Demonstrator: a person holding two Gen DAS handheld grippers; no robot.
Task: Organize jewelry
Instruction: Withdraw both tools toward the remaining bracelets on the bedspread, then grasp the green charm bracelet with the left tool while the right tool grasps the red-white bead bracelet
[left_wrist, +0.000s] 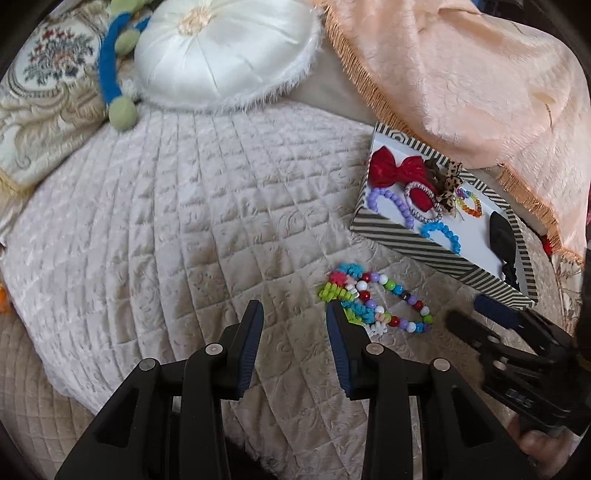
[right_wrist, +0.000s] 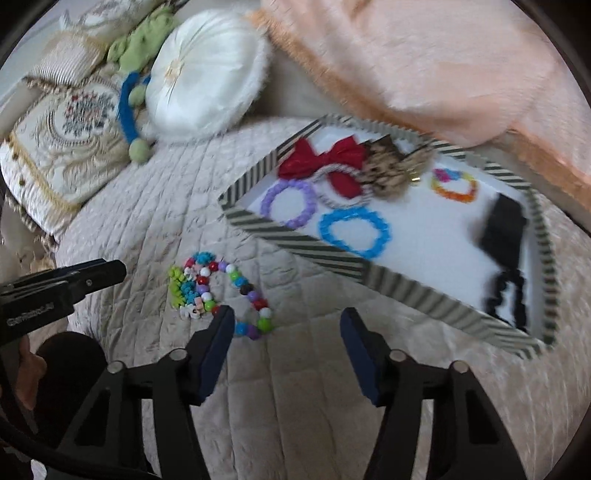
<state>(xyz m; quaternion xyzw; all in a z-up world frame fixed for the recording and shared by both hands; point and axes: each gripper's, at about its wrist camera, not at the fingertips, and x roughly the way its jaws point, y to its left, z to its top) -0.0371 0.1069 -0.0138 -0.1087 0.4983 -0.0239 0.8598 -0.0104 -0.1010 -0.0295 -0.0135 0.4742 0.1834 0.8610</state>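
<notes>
Just beside box (right_wrist: 295, 238) rim (striped) — beads (right_wrist: 236, 291)

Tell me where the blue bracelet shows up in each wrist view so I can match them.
Left wrist: blue bracelet sits right of centre, inside the striped box against its near wall.
Right wrist: blue bracelet sits just above centre, inside the striped box near its front wall.
Shared landmark: the red bow at the box's far end.
</notes>
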